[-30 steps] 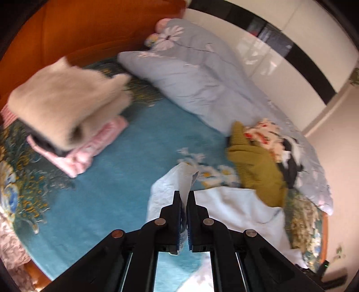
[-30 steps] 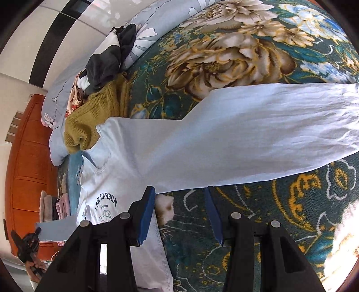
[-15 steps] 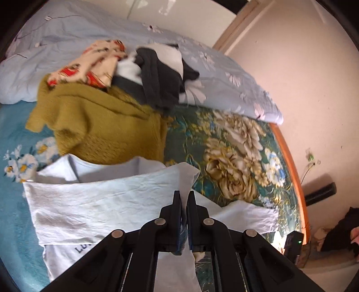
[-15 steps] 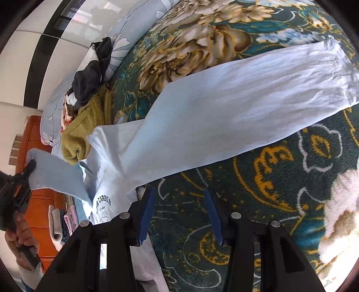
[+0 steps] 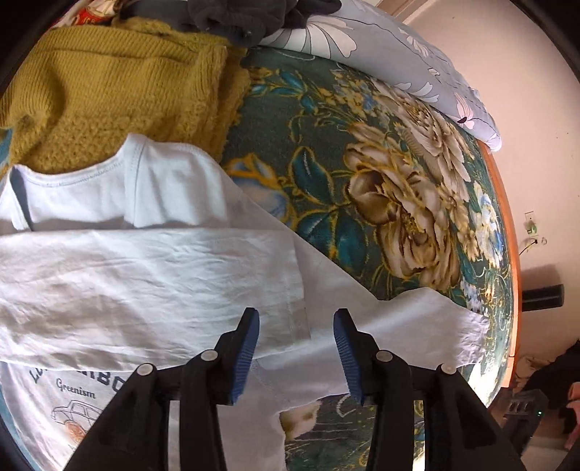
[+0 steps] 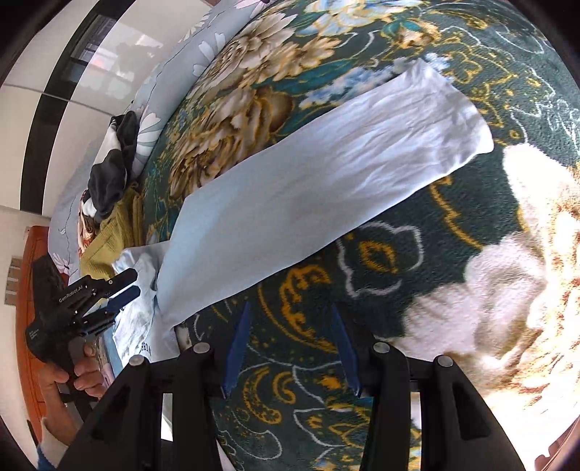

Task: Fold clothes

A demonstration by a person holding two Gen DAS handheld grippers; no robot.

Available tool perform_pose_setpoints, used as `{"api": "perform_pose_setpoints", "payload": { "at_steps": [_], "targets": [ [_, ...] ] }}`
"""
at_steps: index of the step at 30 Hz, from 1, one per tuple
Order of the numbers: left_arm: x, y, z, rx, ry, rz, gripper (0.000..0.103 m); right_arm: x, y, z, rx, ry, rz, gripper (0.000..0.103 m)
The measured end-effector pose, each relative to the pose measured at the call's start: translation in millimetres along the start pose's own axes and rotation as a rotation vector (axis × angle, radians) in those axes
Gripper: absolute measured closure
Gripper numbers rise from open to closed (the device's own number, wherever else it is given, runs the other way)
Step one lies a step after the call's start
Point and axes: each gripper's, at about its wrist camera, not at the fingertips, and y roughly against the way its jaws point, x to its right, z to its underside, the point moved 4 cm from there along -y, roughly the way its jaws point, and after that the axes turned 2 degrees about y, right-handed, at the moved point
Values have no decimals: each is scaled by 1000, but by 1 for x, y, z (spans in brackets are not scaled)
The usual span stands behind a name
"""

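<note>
A pale blue long-sleeved shirt (image 5: 152, 275) with a car print lies flat on the bed. One sleeve (image 5: 203, 253) is folded across its chest. My left gripper (image 5: 295, 326) is open just above that sleeve's cuff, holding nothing. The other sleeve (image 6: 326, 174) stretches out over the floral blanket. My right gripper (image 6: 290, 326) is open and empty above the blanket, just below that sleeve. The left gripper (image 6: 119, 293) also shows in the right wrist view, over the shirt's body.
A mustard knit sweater (image 5: 108, 83) and dark clothes (image 5: 235, 18) lie beyond the shirt's collar. A grey-blue flowered duvet (image 5: 417, 54) runs along the bed's far side. The bed's orange edge (image 5: 507, 217) is at the right. An orange headboard (image 6: 29, 290) stands behind.
My left gripper carried the sleeve across the shirt's chest, laid it down and opened. My right gripper drifted toward the outstretched sleeve, still open.
</note>
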Motion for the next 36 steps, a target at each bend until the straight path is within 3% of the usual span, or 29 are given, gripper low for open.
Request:
{"api": "perform_pose_setpoints", "payload": {
  "at_steps": [3,5,8,11,15,18,20,21,22,26,30,33,36],
  "targets": [
    [-11,20,2,36,-9,16,56,19,14,-11,59,-54,-1,56],
    [-38,43,3,90,-5,5,55,36,24,-20,108,-113,1,56],
    [-104,77,7,172,41,-124,53,67,36,-34,172,-219,1,56],
    [-177,95,18,170,163,-183,53,90,39,-48,227,-312,-45,56],
    [-252,108,40,190,371,-145,53,110,37,-62,281,-445,-158,56],
    [-281,110,54,198,464,-118,53,120,35,-64,301,-540,-225,57],
    [-293,108,61,194,496,-99,53,120,36,-66,300,-531,-200,71],
    [-296,105,63,186,499,-106,53,119,36,-67,297,-521,-169,87],
    [-299,103,65,174,501,-119,53,120,37,-69,293,-514,-140,96],
    [-309,100,73,168,517,-113,53,124,51,-76,335,-525,-44,100],
    [-314,110,79,191,529,-83,53,109,58,-80,328,-456,-20,101],
    [-318,128,82,237,520,-76,53,62,77,-87,380,-324,-44,101],
    [-322,150,86,292,535,-36,53,-19,97,-92,430,-131,-146,101]
  ]
}}
